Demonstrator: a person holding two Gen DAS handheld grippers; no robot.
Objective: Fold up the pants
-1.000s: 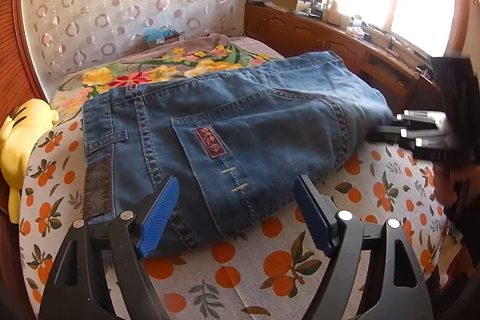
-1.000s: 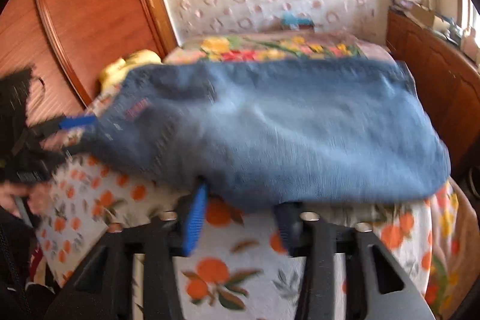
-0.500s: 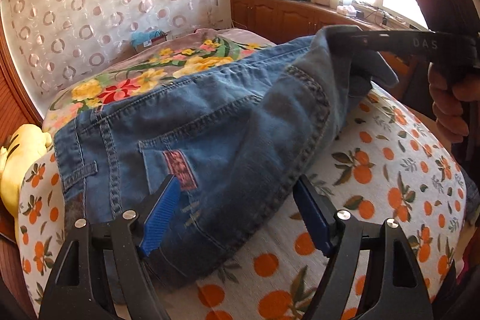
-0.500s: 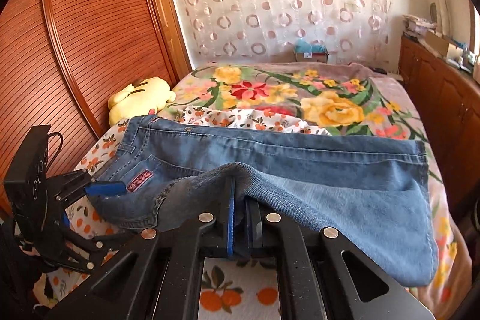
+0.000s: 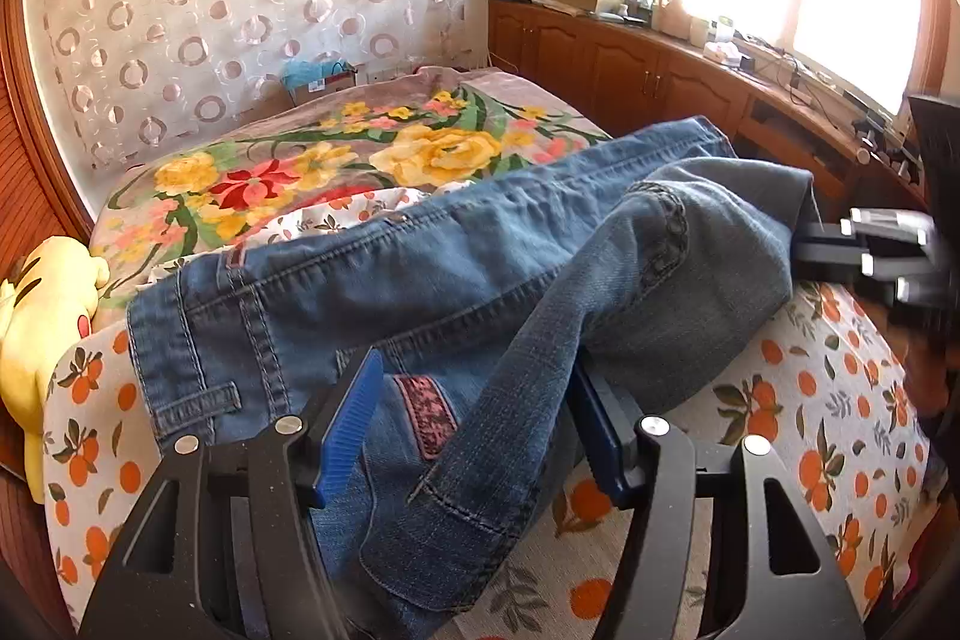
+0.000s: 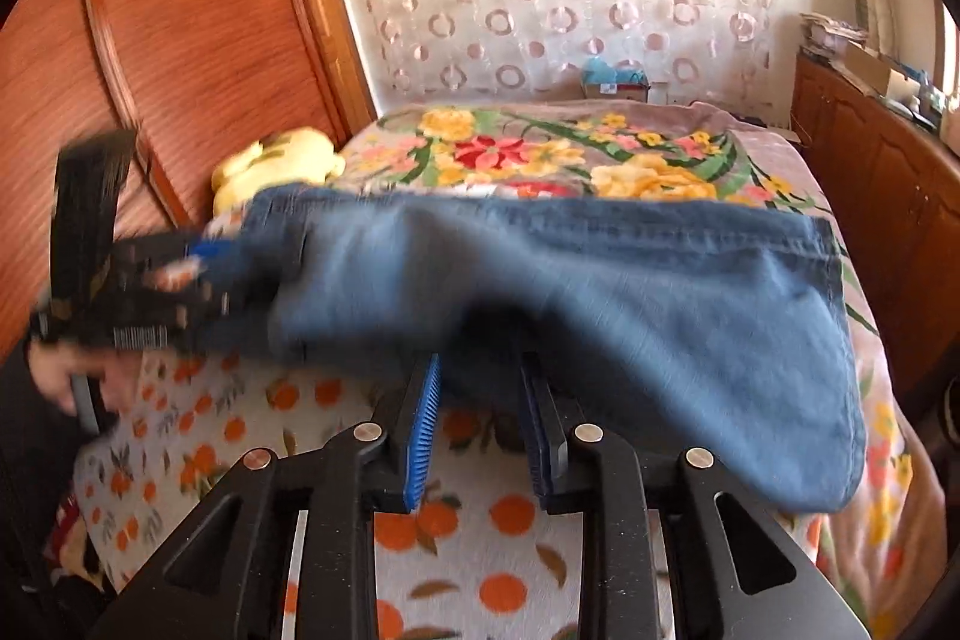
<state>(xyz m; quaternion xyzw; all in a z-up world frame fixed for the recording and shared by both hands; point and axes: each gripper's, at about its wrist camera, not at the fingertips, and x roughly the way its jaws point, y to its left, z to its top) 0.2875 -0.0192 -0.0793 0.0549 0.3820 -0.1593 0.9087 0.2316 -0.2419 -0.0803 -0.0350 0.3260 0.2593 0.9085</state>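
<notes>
Blue jeans (image 5: 372,280) lie folded on the bed, waistband at the left, red pocket patch (image 5: 423,415) near me. A fold of the leg (image 5: 522,400) drapes forward between the fingers of my left gripper (image 5: 474,418), whose jaws stand apart around the cloth. In the right wrist view the jeans (image 6: 600,280) spread across the bed, blurred. My right gripper (image 6: 480,418) is open at the near edge of the denim. It also shows in the left wrist view (image 5: 864,256) at the right, against the bunched leg.
The bed has an orange-print sheet (image 5: 780,400) and a floral blanket (image 5: 360,154). A yellow plush toy (image 5: 42,304) lies at the left by the wooden wall (image 6: 150,40). Wooden cabinets (image 5: 630,70) with clutter run along the right under the window.
The right gripper, shut on the leg fold half a second ago, has opened and let the denim drop. The leg fold now lies across the left gripper's jaws.
</notes>
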